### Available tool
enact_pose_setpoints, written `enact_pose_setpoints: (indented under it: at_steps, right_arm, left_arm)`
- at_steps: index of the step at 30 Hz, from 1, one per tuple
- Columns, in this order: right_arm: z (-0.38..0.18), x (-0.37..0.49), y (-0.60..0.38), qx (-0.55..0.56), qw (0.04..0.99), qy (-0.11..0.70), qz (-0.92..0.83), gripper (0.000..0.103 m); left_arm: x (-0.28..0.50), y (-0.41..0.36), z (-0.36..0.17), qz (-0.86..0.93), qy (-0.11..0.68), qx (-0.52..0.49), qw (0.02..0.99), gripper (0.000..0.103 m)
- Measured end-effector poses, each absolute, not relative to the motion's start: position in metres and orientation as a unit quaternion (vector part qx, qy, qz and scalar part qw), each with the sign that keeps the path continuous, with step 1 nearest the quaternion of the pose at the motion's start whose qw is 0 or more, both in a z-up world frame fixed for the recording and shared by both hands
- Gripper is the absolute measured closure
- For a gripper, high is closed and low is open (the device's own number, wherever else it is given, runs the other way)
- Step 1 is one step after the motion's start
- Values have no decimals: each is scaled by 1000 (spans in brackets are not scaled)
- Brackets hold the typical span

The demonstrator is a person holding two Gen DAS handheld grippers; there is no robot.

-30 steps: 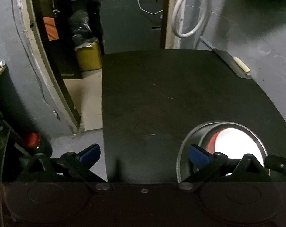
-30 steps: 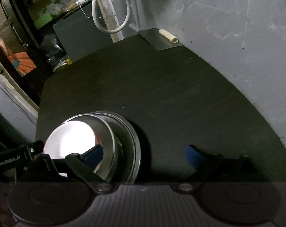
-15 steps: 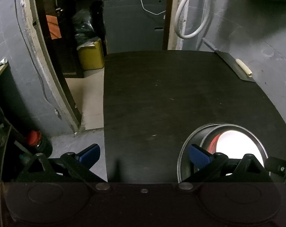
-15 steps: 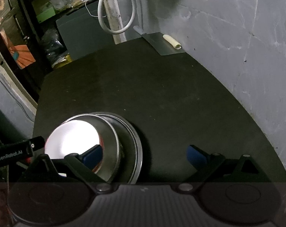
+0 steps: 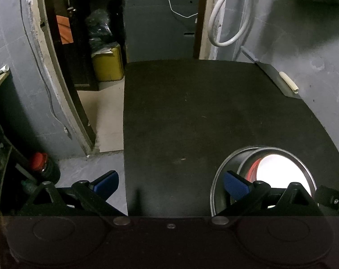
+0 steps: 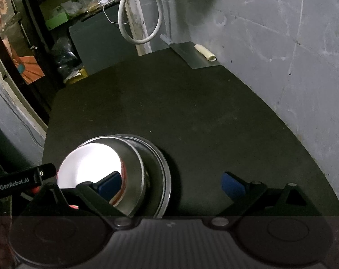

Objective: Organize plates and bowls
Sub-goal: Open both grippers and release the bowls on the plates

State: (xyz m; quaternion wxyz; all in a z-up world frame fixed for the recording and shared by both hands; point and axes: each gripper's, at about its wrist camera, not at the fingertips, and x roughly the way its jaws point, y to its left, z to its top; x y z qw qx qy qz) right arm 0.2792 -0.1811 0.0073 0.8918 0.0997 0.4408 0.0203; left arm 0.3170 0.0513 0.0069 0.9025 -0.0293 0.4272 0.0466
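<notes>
A steel bowl (image 6: 133,163) with a red-rimmed white bowl (image 6: 88,165) nested inside sits on a steel plate (image 6: 162,179) near the front of the black table (image 6: 191,112). My right gripper (image 6: 171,185) is open; its left finger (image 6: 110,185) hangs over the bowls and its right finger over bare table. In the left wrist view the same stack (image 5: 270,165) lies at the lower right. My left gripper (image 5: 171,185) is open and holds nothing. Its right finger (image 5: 235,185) is in front of the plate's rim and its left finger is past the table's left edge.
A flat metal sheet (image 6: 191,55) with a pale roll (image 6: 205,52) lies at the table's far right corner against the grey wall. A white hose loop (image 5: 227,22) hangs behind. Left of the table the floor drops away, with a yellow can (image 5: 107,63) and a red-capped jar (image 5: 40,161).
Both views have risen and pulled back slightly, so more of the far room shows. The stack of bowls and plate has stayed in place. Both grippers remain open.
</notes>
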Motion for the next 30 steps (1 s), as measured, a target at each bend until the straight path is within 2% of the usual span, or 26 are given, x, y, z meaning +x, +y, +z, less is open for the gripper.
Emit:
enact_pose_setpoints:
  at_steps: [30]
  right_arm:
    - [27,231,-180,130,912,389,4,2]
  left_arm:
    - [273,63,28,-18,386,-45,921,3]
